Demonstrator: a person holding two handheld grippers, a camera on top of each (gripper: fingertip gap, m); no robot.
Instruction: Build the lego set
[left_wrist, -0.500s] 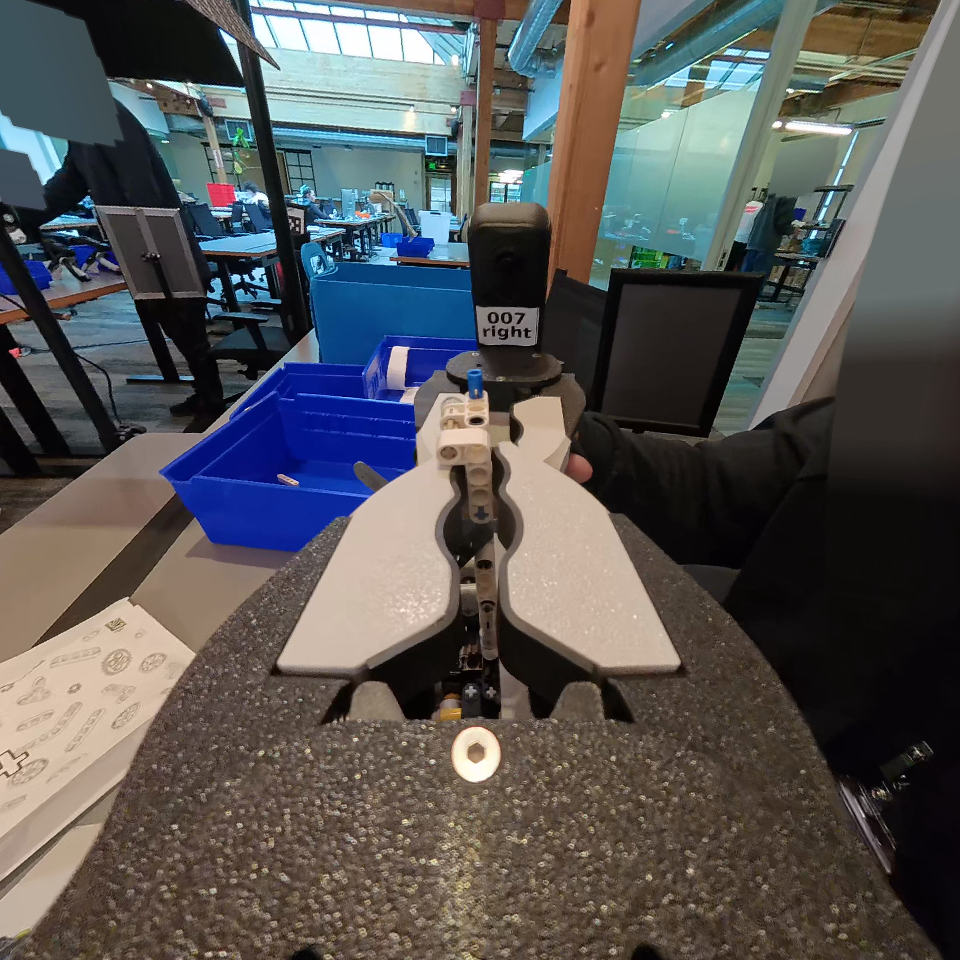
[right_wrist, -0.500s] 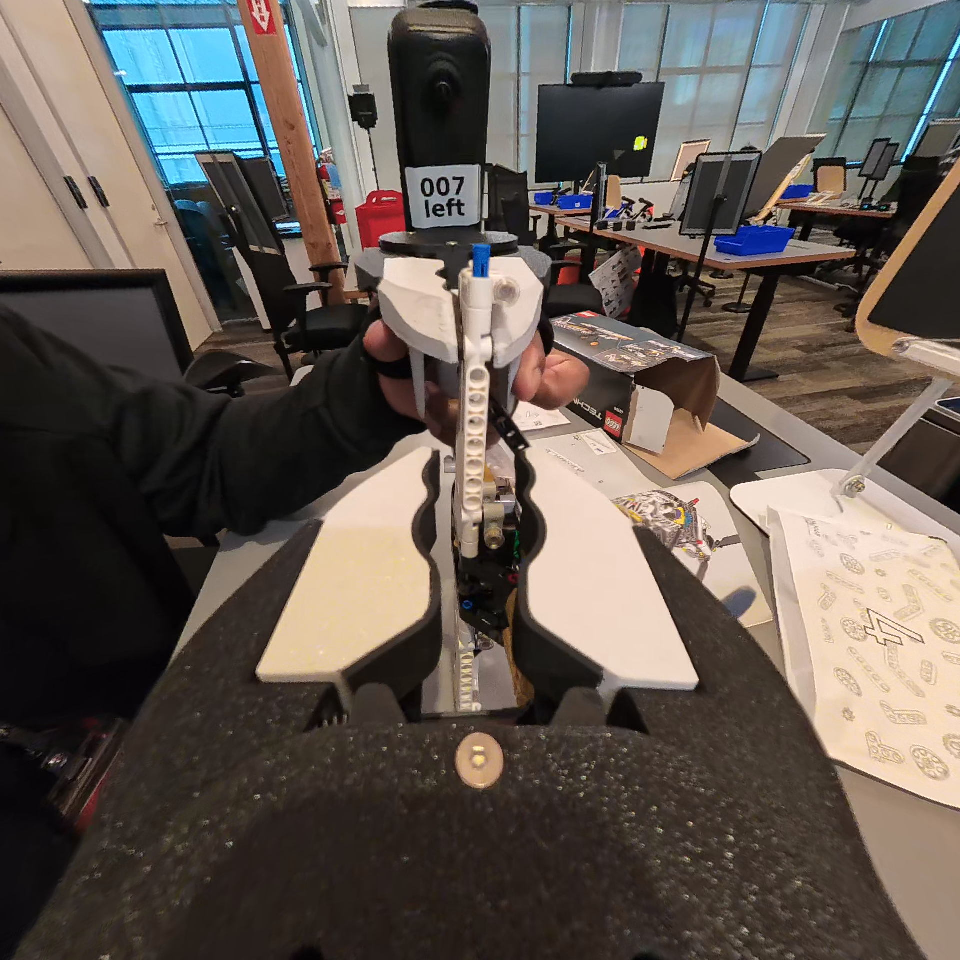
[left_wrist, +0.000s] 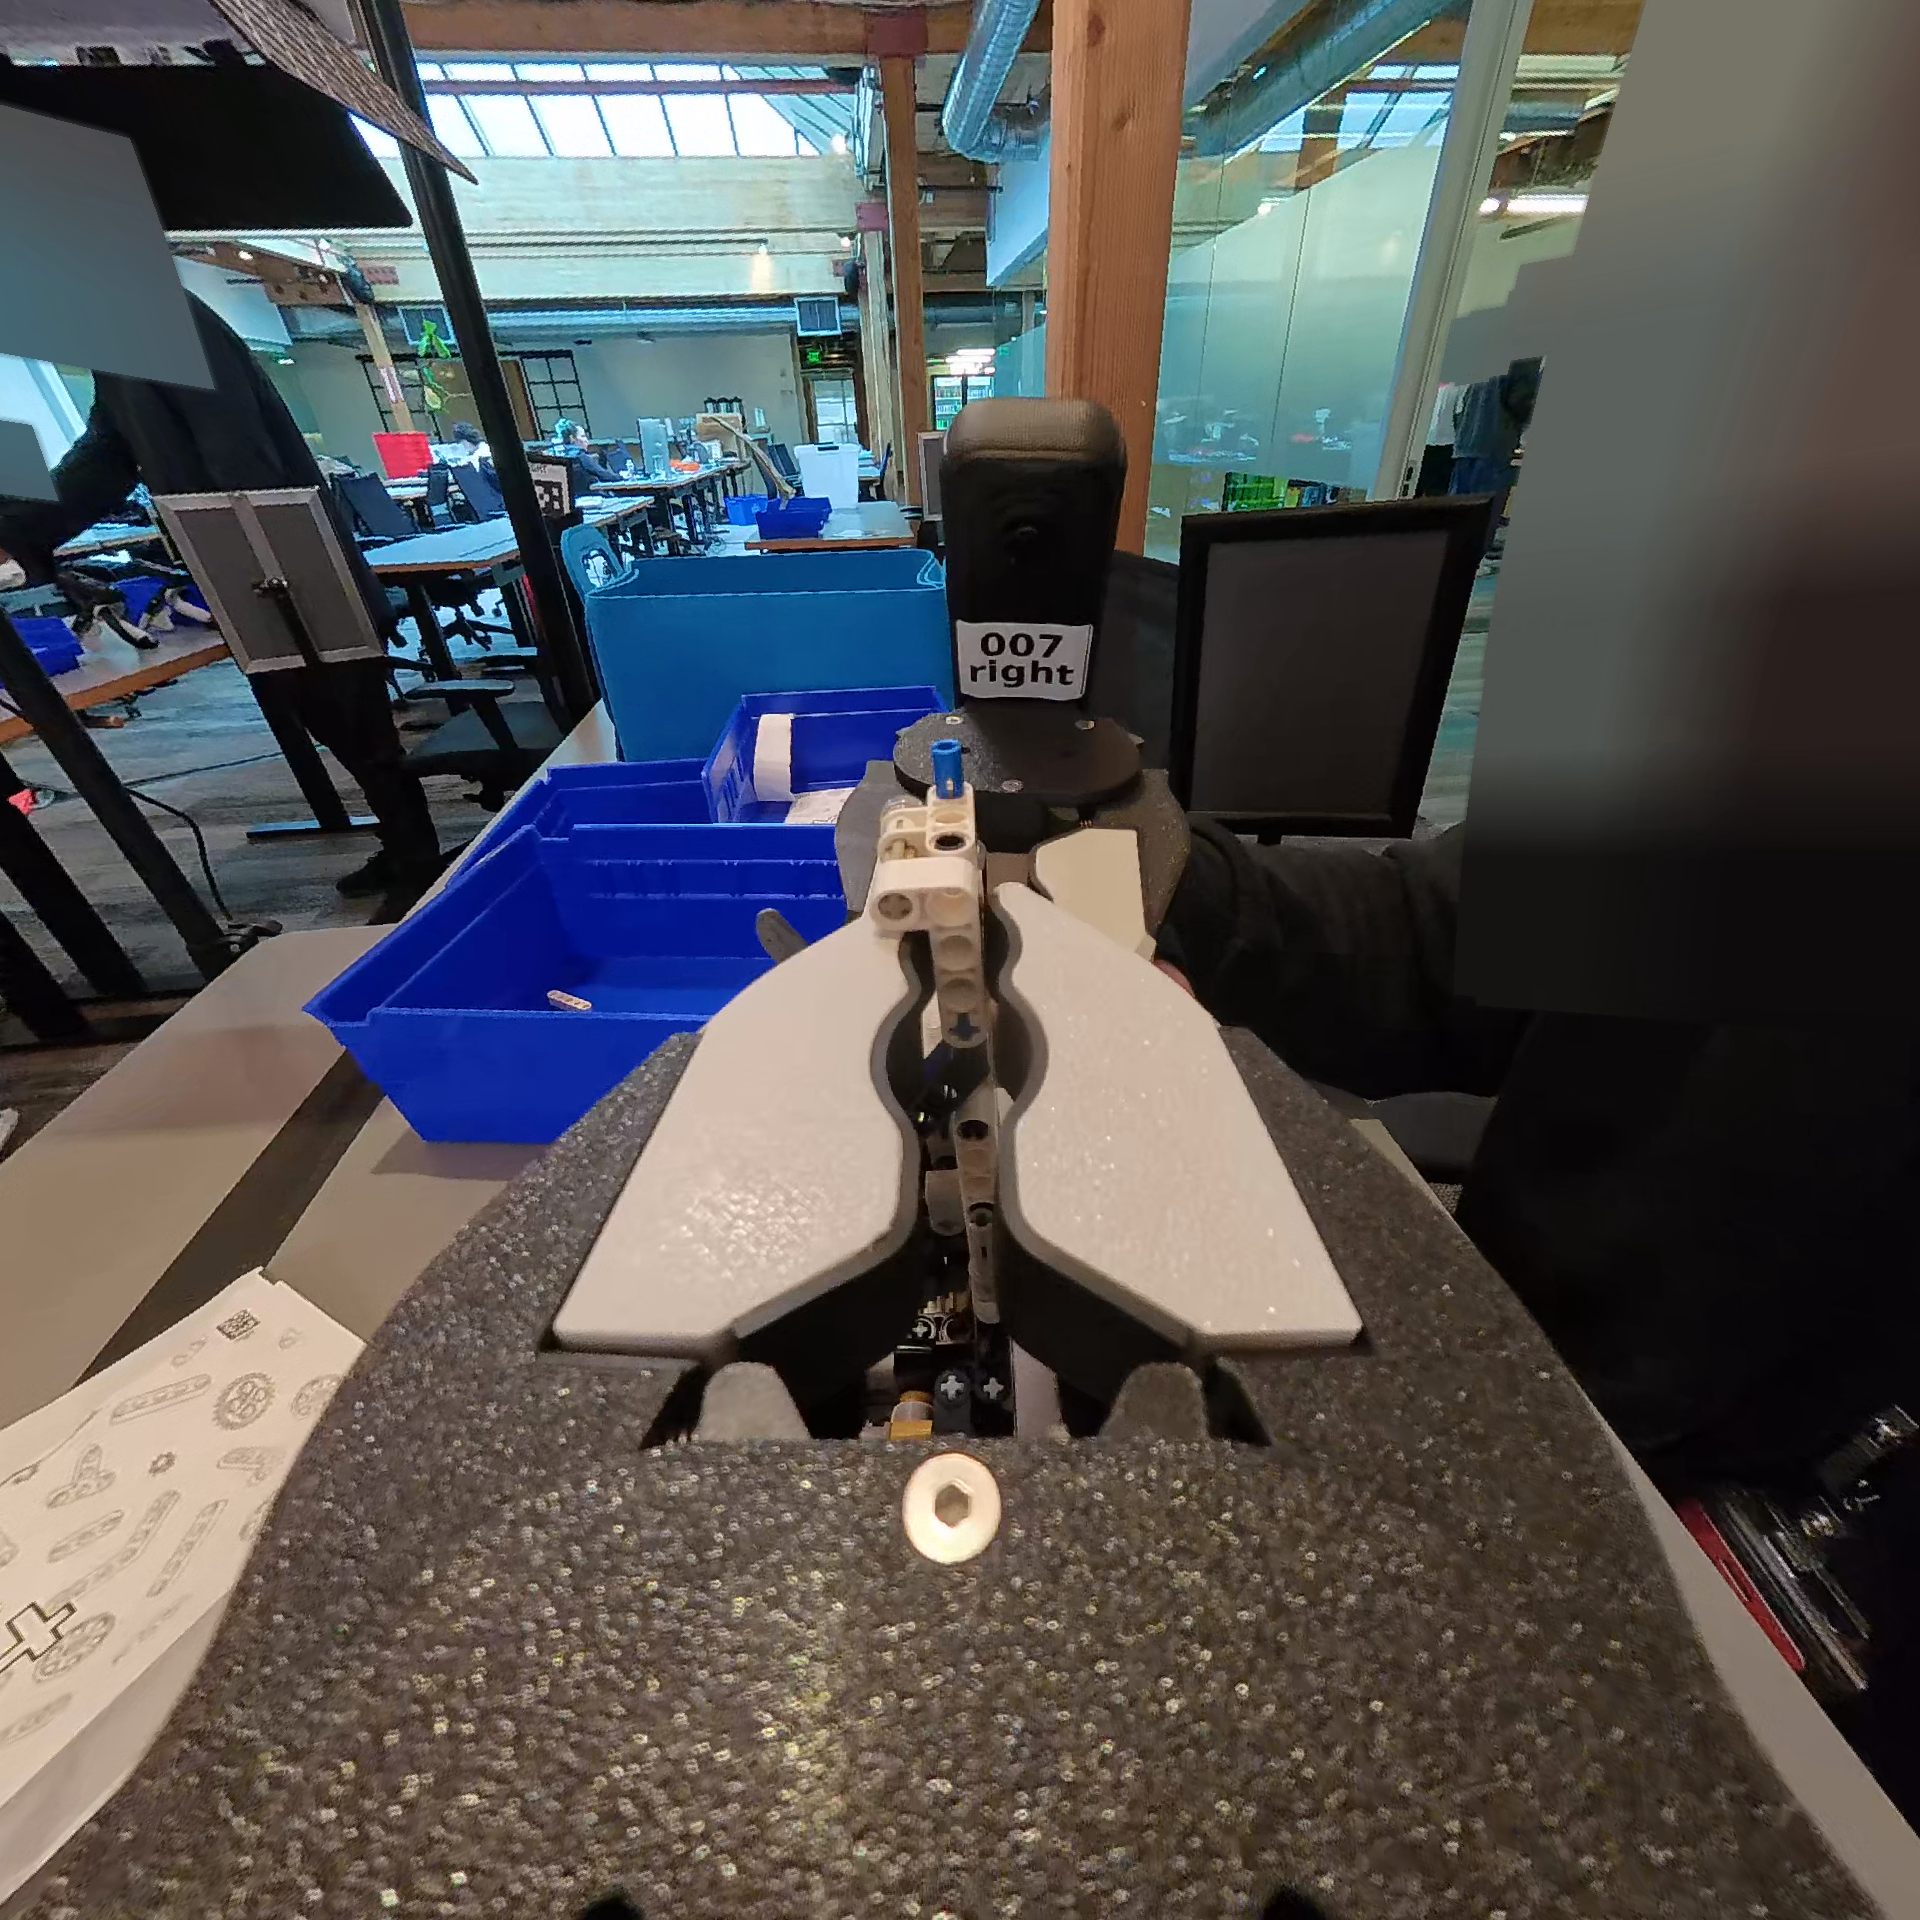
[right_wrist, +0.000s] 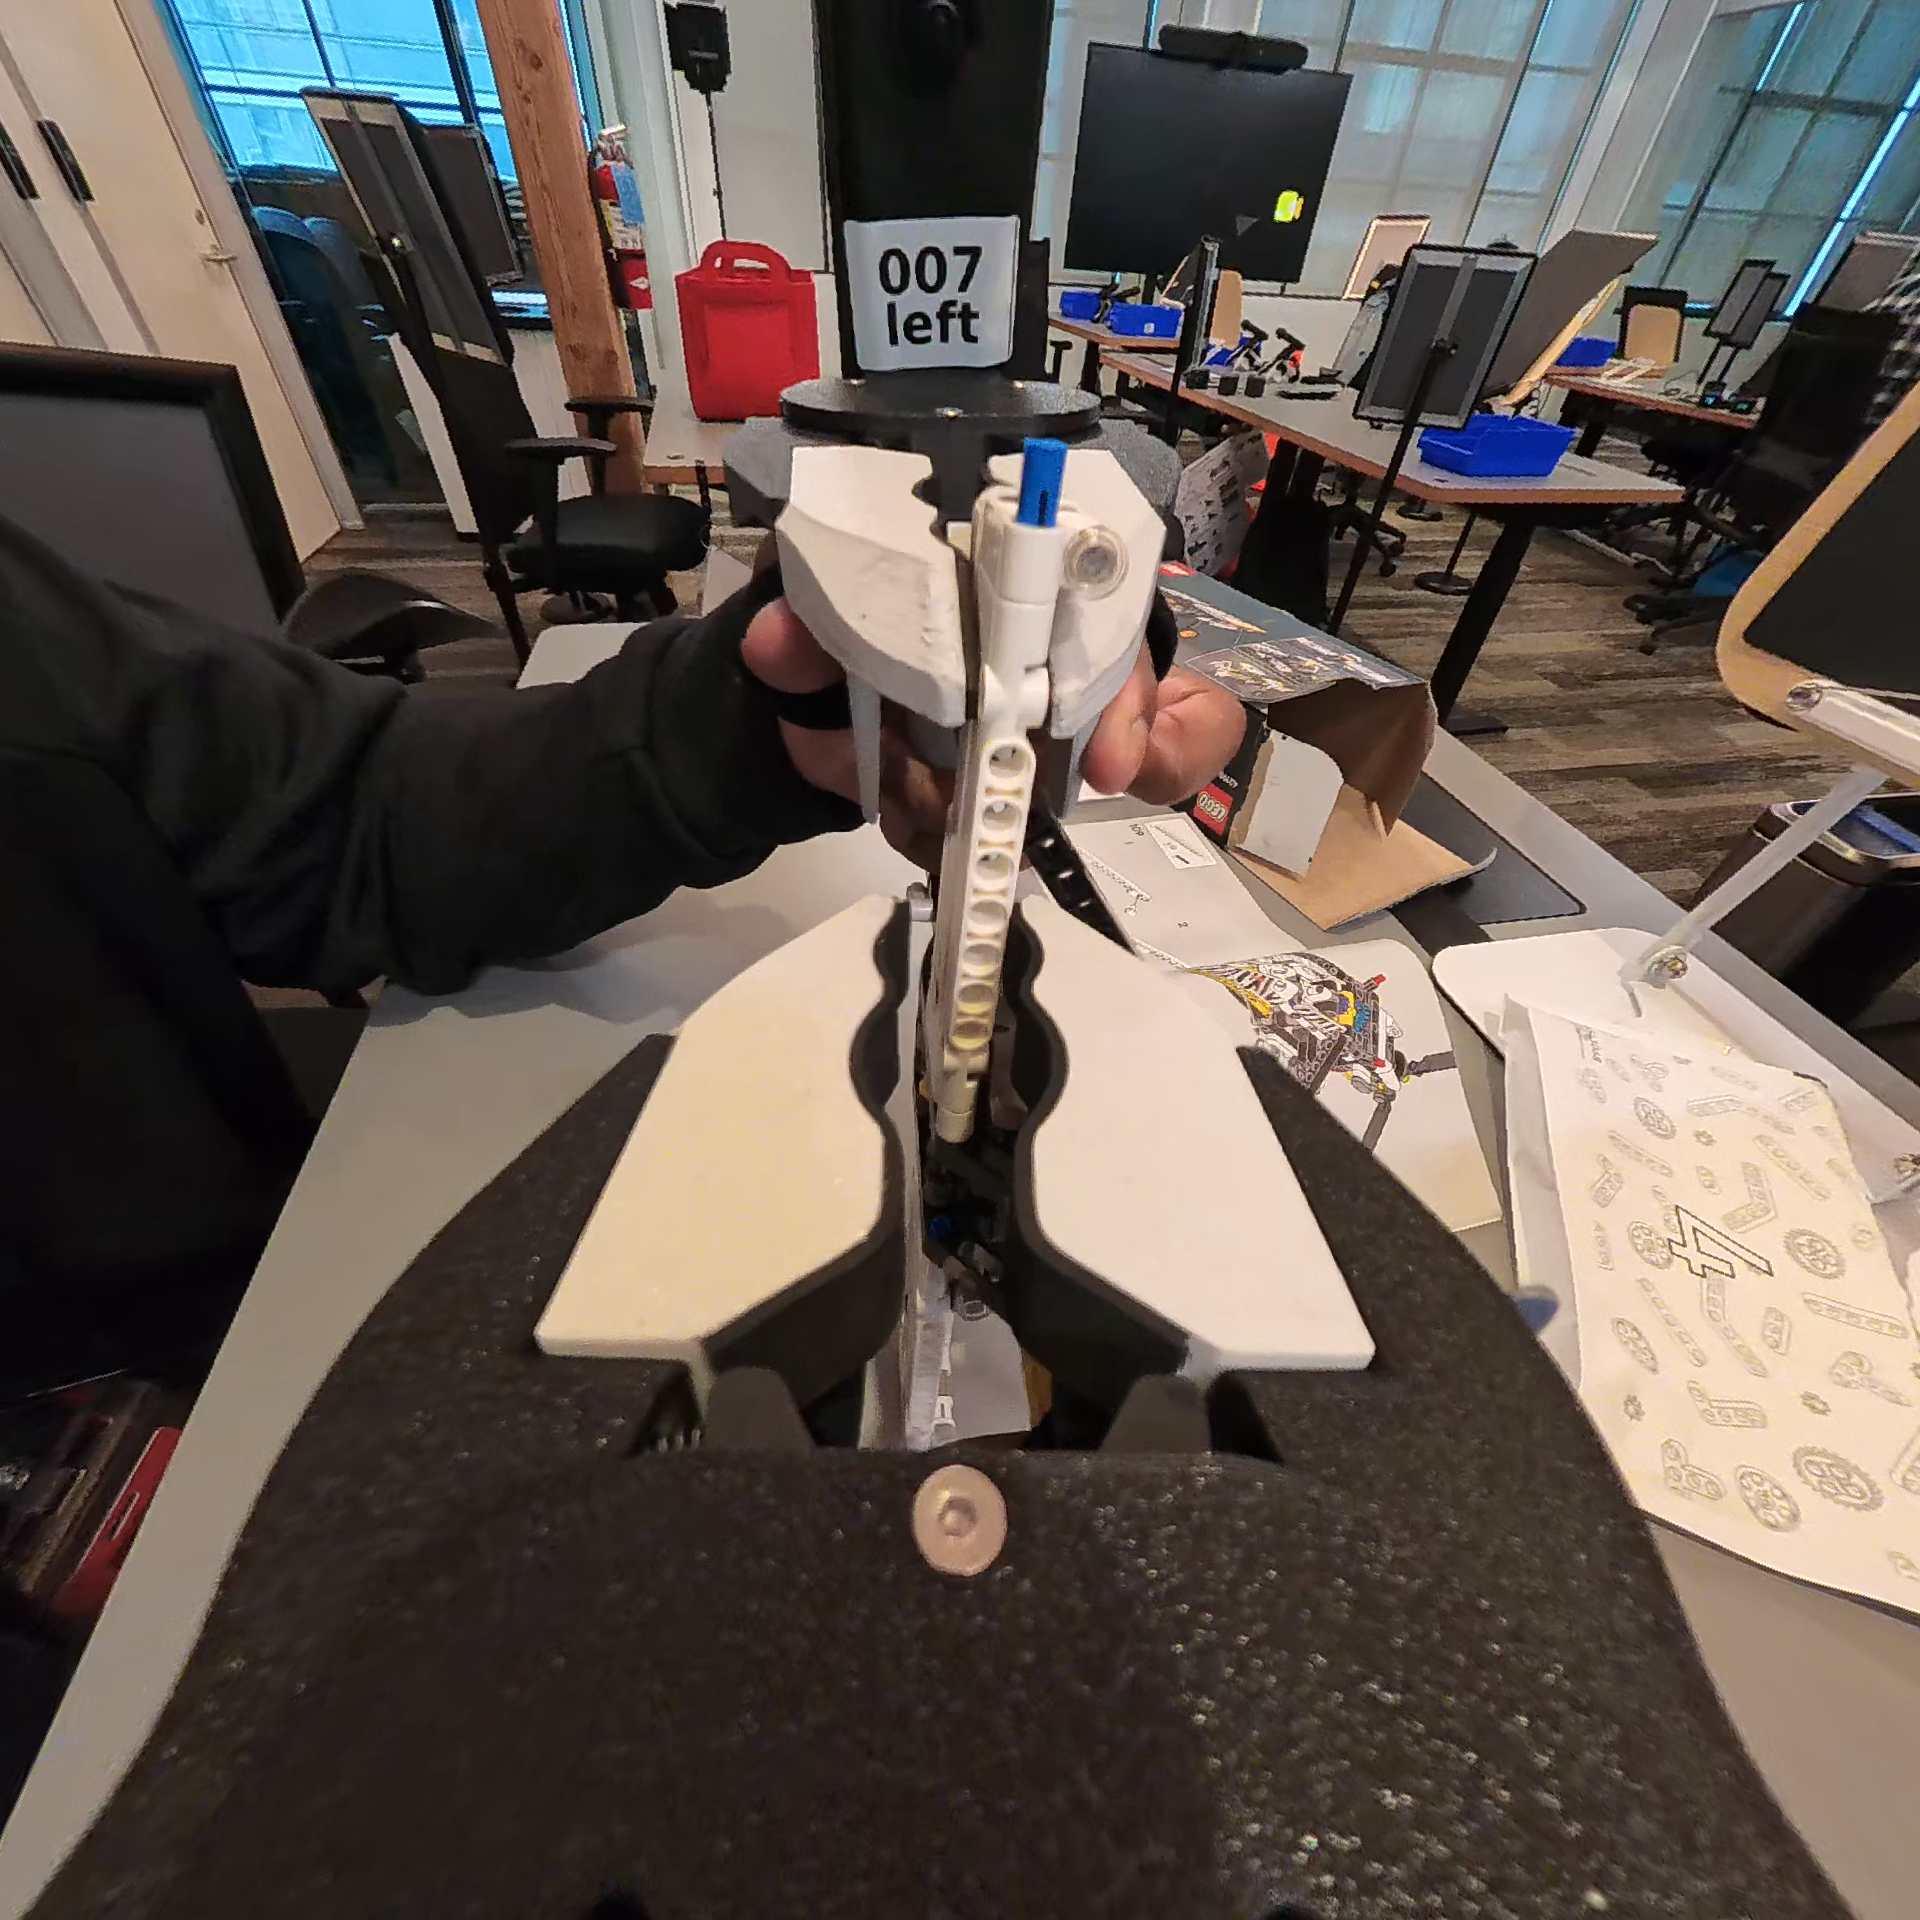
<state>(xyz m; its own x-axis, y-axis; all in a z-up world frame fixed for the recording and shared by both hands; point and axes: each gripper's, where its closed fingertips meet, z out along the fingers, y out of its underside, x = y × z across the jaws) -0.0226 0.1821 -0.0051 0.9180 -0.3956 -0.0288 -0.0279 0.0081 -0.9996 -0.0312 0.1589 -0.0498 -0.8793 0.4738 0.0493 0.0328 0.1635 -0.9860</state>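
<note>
A white beam assembly (left_wrist: 940, 862) with a blue pin (left_wrist: 945, 764) on top is held in the air between my two grippers, which face each other. My left gripper (left_wrist: 948, 920) is shut on it, with the beam running back between the fingers. In the right wrist view the left gripper (right_wrist: 1013, 686) clamps the far end of the assembly (right_wrist: 992, 831), and a black beam (right_wrist: 1070, 873) hangs off its side. My right gripper (right_wrist: 966, 925) is shut on the near end, pads against both sides. One of its fingers (left_wrist: 1091, 878) shows behind the assembly in the left wrist view.
Blue bins (left_wrist: 540, 997) and a tall blue box (left_wrist: 758, 644) stand on the grey table (left_wrist: 156, 1091) behind the left gripper, and a printed parts sheet (left_wrist: 125, 1507) lies near left. On the other side lie an open cardboard box (right_wrist: 1340, 748), an instruction booklet (right_wrist: 1309, 1008) and another parts sheet (right_wrist: 1714, 1247). My hands' fingertips stand some 5 centimeters from each other.
My right gripper's fingers have come closer together around the beam, and it has moved nearer the left gripper. The left gripper keeps its hold.
</note>
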